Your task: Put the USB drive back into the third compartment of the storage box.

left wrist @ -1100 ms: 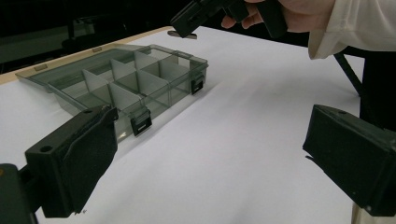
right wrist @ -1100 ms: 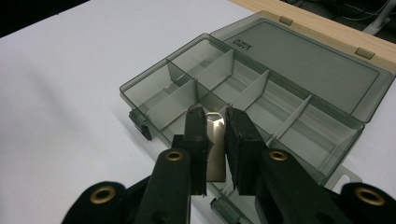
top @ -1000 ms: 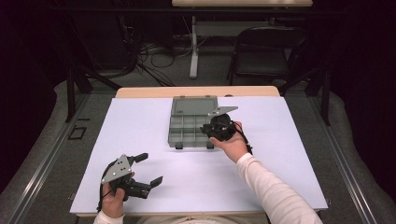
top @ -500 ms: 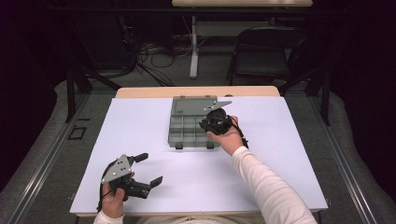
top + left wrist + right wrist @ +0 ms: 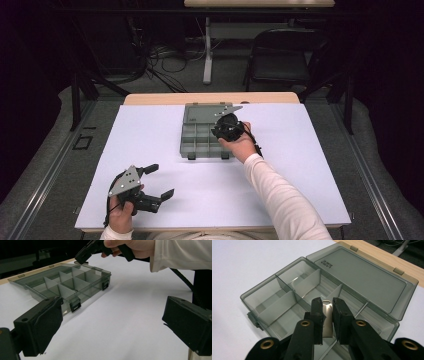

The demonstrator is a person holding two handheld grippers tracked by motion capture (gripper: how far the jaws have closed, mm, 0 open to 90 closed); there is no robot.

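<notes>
1. Placement looks to be the step in hand: the right gripper (image 5: 327, 305) is closed on a small shiny metal plate (image 5: 327, 320), pinched flat between the jaws, and hangs over the open organiser box (image 5: 287, 293) at its near-right compartments.
2. To do it well, I would judge: keep the plate upright and square to the dividers (image 5: 305, 283), bring it down into the middle of one cell, not over a wall, and part the jaws only once its lower edge is close to the floor of the cell (a thin plate let go high may bounce or lean on a divider).
3. Which cell is meant I cannot tell; every compartment in view looks empty.
4. The box sits at the far middle of the white table (image 5: 150, 150), its clear lid (image 5: 362, 277) folded flat toward the wooden far edge, so the lid is out of the way.
5. The left gripper (image 5: 159, 181) rests at the near-left of the table, well apart from the box, jaws spread wide and holding nothing.
6. In the way: chiefly the thin dividers and the front latches (image 5: 75, 306); the right gripper's cable trails along the forearm (image 5: 280, 195), clear of the box.
7. Beyond the table stand a folding chair (image 5: 285, 55) and floor cables, of no concern.
</notes>
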